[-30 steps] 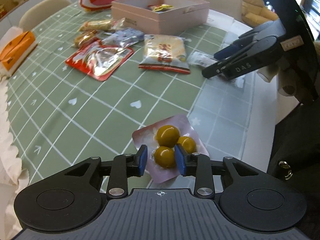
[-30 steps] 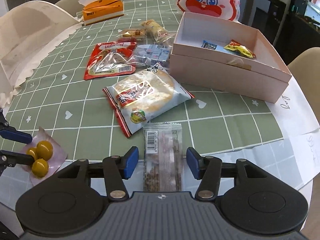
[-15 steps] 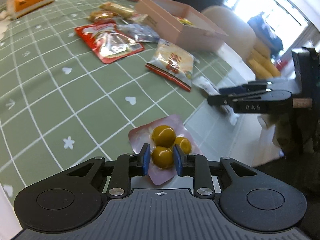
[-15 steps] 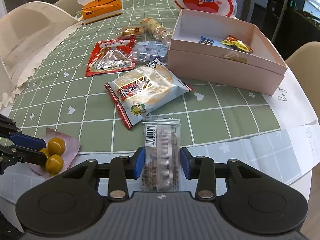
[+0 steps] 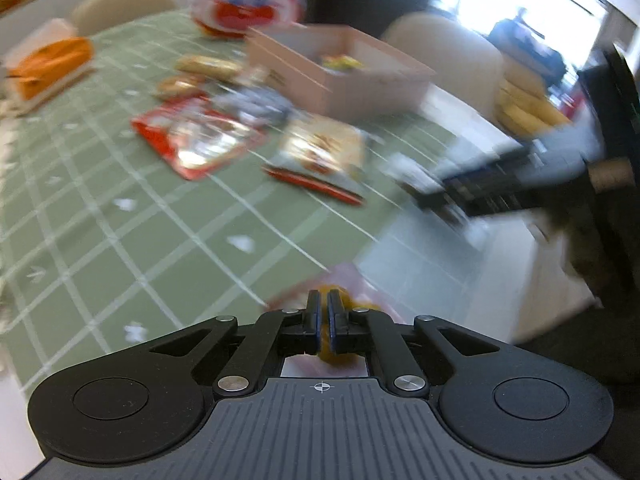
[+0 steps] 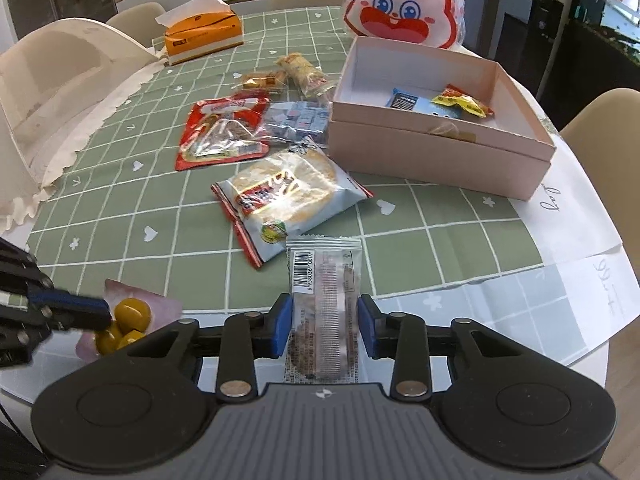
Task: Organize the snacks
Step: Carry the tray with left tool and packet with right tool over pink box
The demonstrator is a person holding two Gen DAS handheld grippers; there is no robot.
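A pink pouch of yellow balls (image 5: 348, 280) lies at the table's near edge. My left gripper (image 5: 323, 320) is closing to a thin slit, pinching the pouch between its blue pads; the left wrist view is blurred. From the right wrist view the left gripper (image 6: 100, 314) reaches in at the lower left, onto the pouch (image 6: 132, 314). My right gripper (image 6: 325, 330) is shut on a clear barcoded biscuit packet (image 6: 324, 280), one pad on each long side. An open pink box (image 6: 420, 152) with a few snacks inside stands at the right rear.
On the green checked cloth lie a rice cracker bag (image 6: 288, 196), a red pouch (image 6: 224, 132), a blue-grey pack (image 6: 296, 120) and small wrapped pastries (image 6: 296, 72). An orange tissue box (image 6: 204, 34) and a rabbit-face bag (image 6: 404, 4) stand behind. Chairs ring the table.
My left jaws have drawn in from around a yellow ball to nearly together on the pouch, and the left view has swung and rolled. My right jaws have closed onto the biscuit packet.
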